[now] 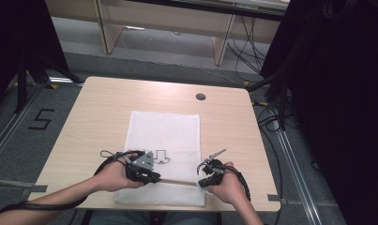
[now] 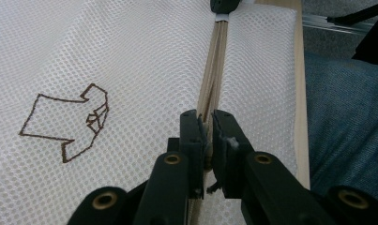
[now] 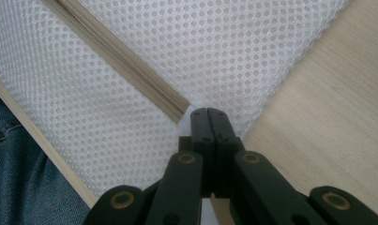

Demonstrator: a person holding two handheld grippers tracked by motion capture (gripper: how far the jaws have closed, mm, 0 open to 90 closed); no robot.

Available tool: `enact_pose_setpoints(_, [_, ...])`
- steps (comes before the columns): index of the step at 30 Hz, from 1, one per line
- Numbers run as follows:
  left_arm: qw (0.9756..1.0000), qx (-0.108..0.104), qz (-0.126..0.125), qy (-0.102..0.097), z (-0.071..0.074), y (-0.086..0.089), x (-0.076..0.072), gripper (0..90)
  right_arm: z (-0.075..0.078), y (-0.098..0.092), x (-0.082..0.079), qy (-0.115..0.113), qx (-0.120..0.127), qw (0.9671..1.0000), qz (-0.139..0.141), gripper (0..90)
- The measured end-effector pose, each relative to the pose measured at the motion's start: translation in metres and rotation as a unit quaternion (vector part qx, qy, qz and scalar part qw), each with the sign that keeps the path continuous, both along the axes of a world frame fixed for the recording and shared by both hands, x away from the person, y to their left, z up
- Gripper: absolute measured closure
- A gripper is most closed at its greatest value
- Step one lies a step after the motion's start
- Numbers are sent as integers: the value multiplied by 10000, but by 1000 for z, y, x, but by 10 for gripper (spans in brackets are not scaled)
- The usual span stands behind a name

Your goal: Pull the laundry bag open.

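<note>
A white mesh bag [image 1: 163, 133] lies flat on the wooden table [image 1: 102, 117], with a brown shirt outline [image 1: 161, 157] stitched on it. A beige zipper [image 1: 178, 182] runs across its near end. My left gripper [image 1: 154, 178] is shut on the zipper's left part; in the left gripper view the jaws [image 2: 204, 117] pinch the beige zipper [image 2: 215, 56]. My right gripper [image 1: 201, 182] is shut on the bag at the zipper's right end. The right gripper view has its closed jaws [image 3: 208, 112] where the zipper [image 3: 125, 61] stops, over the mesh [image 3: 247, 42].
A round cable hole [image 1: 200, 96] sits near the table's far edge. Bare wood [image 3: 318, 93] lies right of the bag. The person's jeans [image 2: 346, 117] are just past the near table edge. Cables and black stands crowd the floor at the right.
</note>
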State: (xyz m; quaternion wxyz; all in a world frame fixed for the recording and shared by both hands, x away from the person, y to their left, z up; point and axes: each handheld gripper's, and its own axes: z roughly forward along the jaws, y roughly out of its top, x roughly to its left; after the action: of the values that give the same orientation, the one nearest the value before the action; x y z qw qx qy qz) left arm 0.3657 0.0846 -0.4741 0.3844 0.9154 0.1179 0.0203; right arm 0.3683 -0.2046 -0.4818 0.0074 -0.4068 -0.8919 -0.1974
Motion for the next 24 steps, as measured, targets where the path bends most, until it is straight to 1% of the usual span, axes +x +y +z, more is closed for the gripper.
enact_pose_setpoints(1, [10000,12,13,-16,0,0,0,828,-1,-1,1,-72,29,9999,124,900])
enact_pose_setpoints(2, [10000,63,7,-45,0,1,0,828,-1,-1,1,-56,27,9999,87,900])
enact_pose_setpoints(3, [10000,19,8,-7,0,1,0,828,-1,0,0,-41,23,10000,47,900])
enact_pose_setpoints(4, [10000,43,0,-47,0,2,-1,828,-1,0,0,-35,25,10000,36,900])
enact_pose_setpoints(7, [9999,94,27,-50,1,6,0,828,0,0,0,2,6,10000,-6,900])
enact_pose_setpoints(8, [9999,104,59,-60,1,8,0,828,-1,-1,1,-54,33,9999,94,900])
enact_pose_setpoints(9, [9999,79,90,-36,1,10,0,828,-1,-1,1,-51,22,9999,91,900])
enact_pose_setpoints(10, [9999,80,100,-57,1,12,0,828,0,0,1,-19,7,10000,43,900])
enact_pose_setpoints(11, [9999,45,107,-48,1,13,1,828,-1,-1,2,-73,29,9999,129,900])
enact_pose_setpoints(12, [9999,108,86,-87,2,14,1,828,0,0,0,-11,9,10000,21,900])
enact_pose_setpoints(14, [9999,62,96,-51,2,14,0,828,0,0,1,-5,5,10000,20,900])
enact_pose_setpoints(16, [9999,75,82,-82,2,14,0,828,-1,0,1,-22,14,10000,57,900])
enact_pose_setpoints(19, [9999,36,90,-43,2,14,0,828,-1,-1,1,-38,38,10000,79,900])
enact_pose_setpoints(21, [9999,58,94,-81,2,15,0,828,0,-1,1,-12,50,10000,34,900])
enact_pose_setpoints(22, [9999,46,117,-64,1,16,-1,828,0,-1,1,-12,57,10000,43,900])
enact_pose_setpoints(23, [9999,82,87,-91,2,18,0,828,-1,-1,1,-24,63,9999,81,900])
enact_pose_setpoints(24, [9999,34,150,-31,1,19,-1,828,-1,-1,1,-25,65,9999,81,900])
